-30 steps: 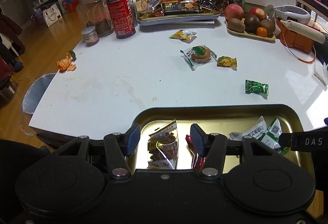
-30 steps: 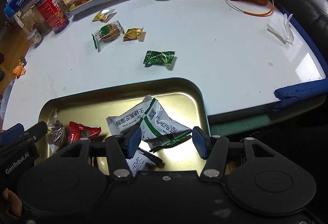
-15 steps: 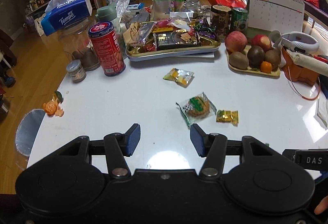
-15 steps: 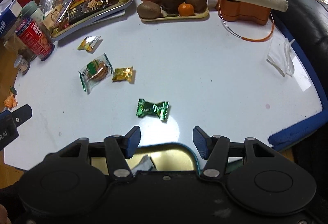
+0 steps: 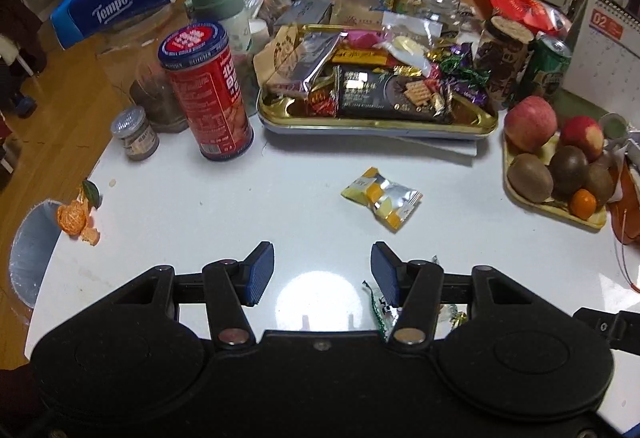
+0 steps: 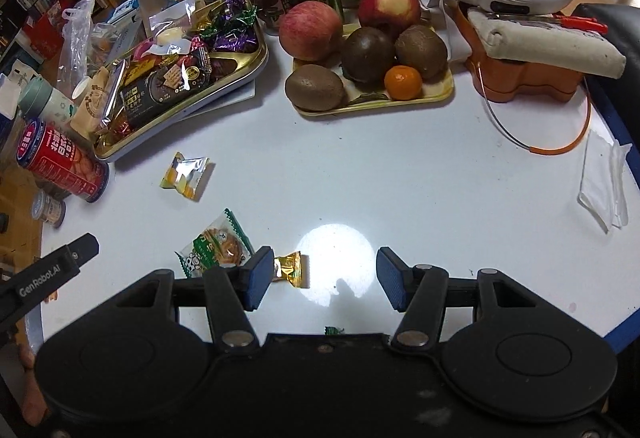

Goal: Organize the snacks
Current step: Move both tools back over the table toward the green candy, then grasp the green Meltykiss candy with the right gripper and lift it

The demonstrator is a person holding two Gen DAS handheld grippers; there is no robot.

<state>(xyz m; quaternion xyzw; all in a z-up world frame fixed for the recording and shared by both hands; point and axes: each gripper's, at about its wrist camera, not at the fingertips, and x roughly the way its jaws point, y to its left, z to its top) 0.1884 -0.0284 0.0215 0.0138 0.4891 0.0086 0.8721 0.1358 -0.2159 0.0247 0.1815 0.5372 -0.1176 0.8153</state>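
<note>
- We hold the left gripper (image 5: 322, 270) over the white table (image 5: 240, 197), jaws set well apart, nothing between the blue pads but bare tabletop and a lamp's glare.
- From that gripper, the yellow-and-silver snack packet (image 5: 382, 196) lies at about 1 o'clock, alone on the table and clear of the pads.
- Behind its right finger we see the edge of the green-and-white biscuit wrapper (image 5: 378, 308), mostly hidden.
- At 12 o'clock, farther off, stands the gold tray (image 5: 376, 123) heaped with sweets; the red can (image 5: 206, 93) is at 11 o'clock, the fruit tray (image 5: 556, 207) at 2 o'clock.
- We hold the right gripper (image 6: 320, 276) likewise wide open and gripping nothing.
- The small gold candy (image 6: 291, 269) lies just inside its left pad; whether they touch we cannot tell.
- The biscuit wrapper (image 6: 214, 248) sits at 10 o'clock, just outside that finger.
- A scrap of green candy wrapper (image 6: 334, 330) peeks out at 6 o'clock, under the gripper body.
</note>
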